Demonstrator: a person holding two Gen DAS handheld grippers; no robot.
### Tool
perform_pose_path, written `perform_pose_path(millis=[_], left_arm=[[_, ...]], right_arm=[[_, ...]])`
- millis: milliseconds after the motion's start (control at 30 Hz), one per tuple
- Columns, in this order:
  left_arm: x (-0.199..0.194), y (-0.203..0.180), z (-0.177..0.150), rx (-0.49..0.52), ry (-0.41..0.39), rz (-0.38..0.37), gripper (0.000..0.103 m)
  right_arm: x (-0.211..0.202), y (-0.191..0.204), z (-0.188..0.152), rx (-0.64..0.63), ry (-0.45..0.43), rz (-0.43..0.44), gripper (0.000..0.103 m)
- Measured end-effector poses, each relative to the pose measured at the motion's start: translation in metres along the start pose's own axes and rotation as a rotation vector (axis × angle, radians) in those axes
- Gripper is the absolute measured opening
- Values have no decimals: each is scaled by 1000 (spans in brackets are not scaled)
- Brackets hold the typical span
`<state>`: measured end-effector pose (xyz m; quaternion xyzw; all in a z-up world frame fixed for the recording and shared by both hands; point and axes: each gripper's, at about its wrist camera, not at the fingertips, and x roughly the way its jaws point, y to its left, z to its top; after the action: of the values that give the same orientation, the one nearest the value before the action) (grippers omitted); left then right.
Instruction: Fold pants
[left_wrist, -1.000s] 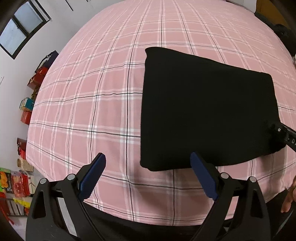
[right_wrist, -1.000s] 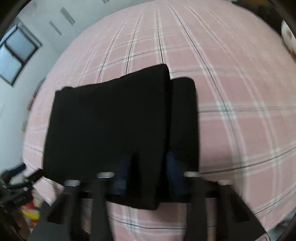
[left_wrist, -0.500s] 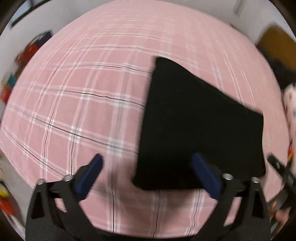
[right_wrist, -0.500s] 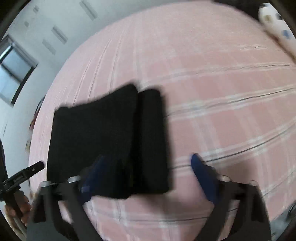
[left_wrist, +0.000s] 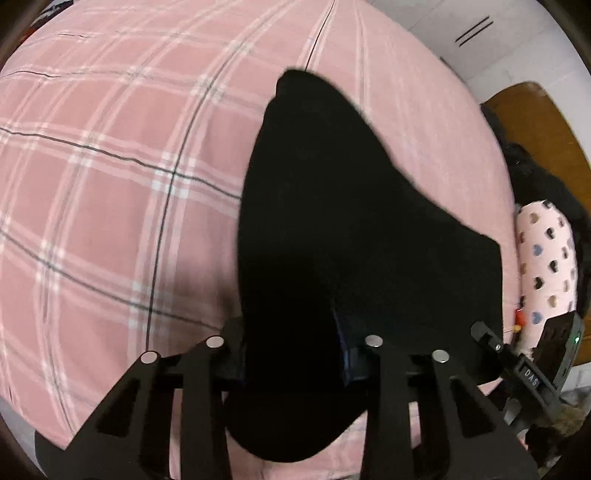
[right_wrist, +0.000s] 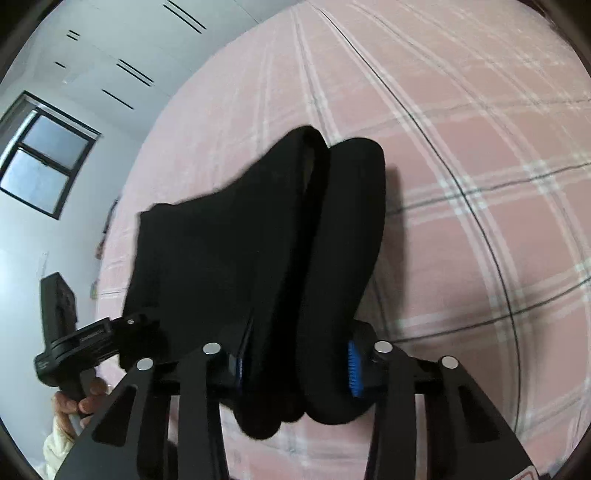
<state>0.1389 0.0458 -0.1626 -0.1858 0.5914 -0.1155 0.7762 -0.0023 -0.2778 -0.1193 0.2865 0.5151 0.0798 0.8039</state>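
Left fingers: left gripper (left_wrist: 291, 354) had just been closing and pinched the near edge of the folded black pants (left_wrist: 332, 229).
Right fingers: right gripper (right_wrist: 295, 363) had likewise just closed, blue pads (right_wrist: 353, 363) clamping two thick folds of the pants.
Pants: on the pink plaid bedsheet (left_wrist: 110, 166), running from 6 o'clock toward 12 in both views, near end raised.
Pillow: heart-print pillow (left_wrist: 546, 258) at 3 o'clock.
Window: window (right_wrist: 40, 162) at 9 o'clock.

Half a second back both my grippers stood wide over the folded black fabric pants (left_wrist: 354, 229). Left gripper (left_wrist: 291, 354) has just been closing, now pinching the near left edge; right gripper (right_wrist: 295, 362) likewise, clamped on the near right edge. Both edges bunched, lifted off the pink plaid bedsheet (left_wrist: 110, 166).
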Motion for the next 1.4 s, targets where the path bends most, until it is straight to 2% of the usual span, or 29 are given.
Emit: perform_pose_path(millis=[133, 300, 433, 533, 633, 700, 900, 1000, 1133, 1233, 1300, 1400], left_arm=[[-44, -16, -25, 32, -17, -27, 31], [-87, -21, -94, 72, 10, -10, 31], [-112, -17, -137, 91, 23, 3, 31], [-138, -20, -166, 130, 11, 3, 31], [-164, -30, -174, 159, -24, -11, 31], [-188, -42, -176, 184, -66, -26, 31], [-255, -92, -142, 271, -247, -103, 31], [-287, -118, -106, 328, -364, -144, 31], [-305, -146, -47, 372, -501, -180, 31], [-305, -167, 3, 405, -603, -169, 31], [-289, -176, 45, 426, -655, -158, 31], [-251, -176, 106, 408, -662, -179, 31]], right_arm=[[-40, 12, -25, -16, 20, 15, 34], [-73, 17, -86, -11, 84, 33, 34], [-97, 28, -134, -14, 111, 52, 34], [-121, 38, -156, -27, 96, 71, 34], [-151, 50, -166, -51, 50, 95, 33], [-170, 63, -162, -80, 13, 108, 33], [-237, 108, -104, -196, -173, 156, 33], [-263, 130, -59, -259, -277, 183, 33], [-280, 155, 17, -335, -419, 213, 33], [-269, 166, 76, -371, -496, 234, 33], [-250, 165, 116, -369, -522, 245, 33], [-205, 156, 176, -344, -532, 241, 33]])
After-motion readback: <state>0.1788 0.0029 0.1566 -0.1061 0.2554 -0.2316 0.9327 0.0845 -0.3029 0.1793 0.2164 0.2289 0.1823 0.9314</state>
